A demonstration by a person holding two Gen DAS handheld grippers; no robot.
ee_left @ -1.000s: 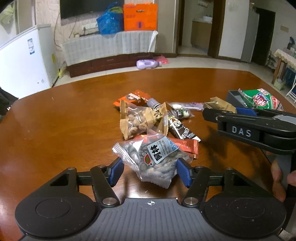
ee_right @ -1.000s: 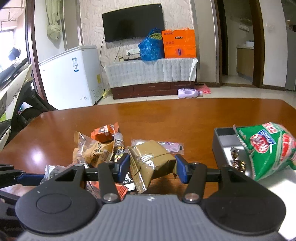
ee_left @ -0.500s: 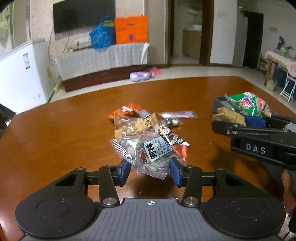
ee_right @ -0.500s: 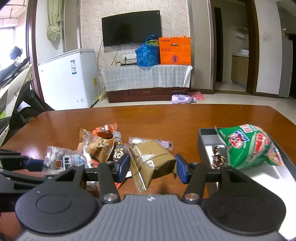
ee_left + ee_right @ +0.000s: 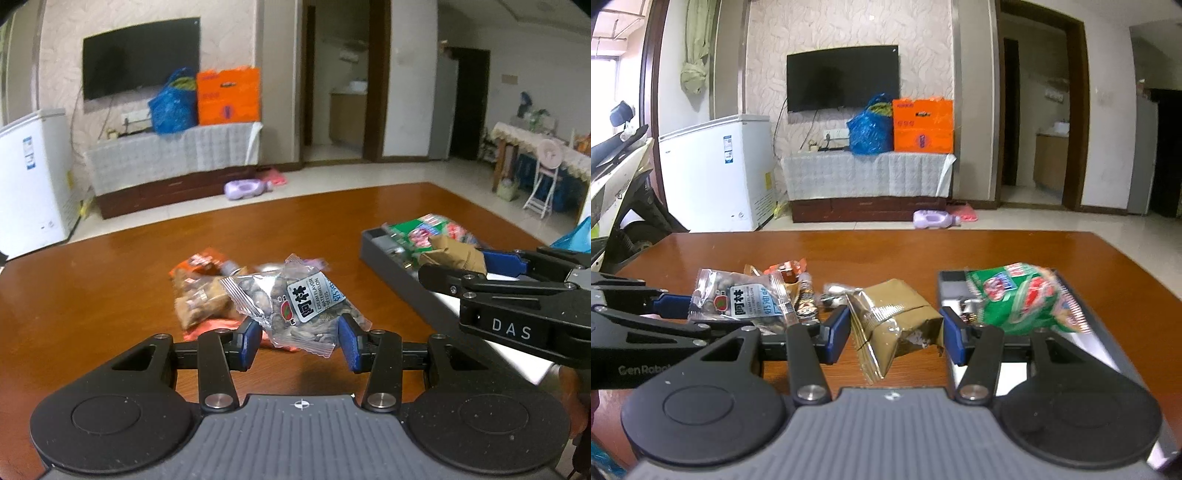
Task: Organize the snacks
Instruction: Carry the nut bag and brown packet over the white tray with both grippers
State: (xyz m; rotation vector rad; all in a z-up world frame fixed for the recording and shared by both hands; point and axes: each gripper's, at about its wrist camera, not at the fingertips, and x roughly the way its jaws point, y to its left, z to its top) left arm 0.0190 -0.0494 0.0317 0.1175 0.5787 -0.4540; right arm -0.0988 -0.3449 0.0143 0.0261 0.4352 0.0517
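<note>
My left gripper (image 5: 301, 341) is shut on a clear packet of watermelon seeds (image 5: 295, 306) and holds it above the brown table; the packet also shows in the right wrist view (image 5: 742, 301). My right gripper (image 5: 894, 338) is shut on a tan foil packet (image 5: 894, 321), just left of the grey tray (image 5: 1089, 321); the tan packet also shows in the left wrist view (image 5: 456, 251). A green snack bag (image 5: 1019, 295) lies in the tray. Several loose snacks (image 5: 201, 288) remain on the table.
The grey tray (image 5: 384, 254) sits at the table's right side, with small wrapped candies (image 5: 967, 310) beside the green bag. The right gripper's body (image 5: 517, 306) crosses the right of the left wrist view. A white freezer and TV cabinet stand beyond the table.
Both grippers have risen and moved right towards the tray. The seed packet has been lifted off the snack pile. The tan packet stays gripped.
</note>
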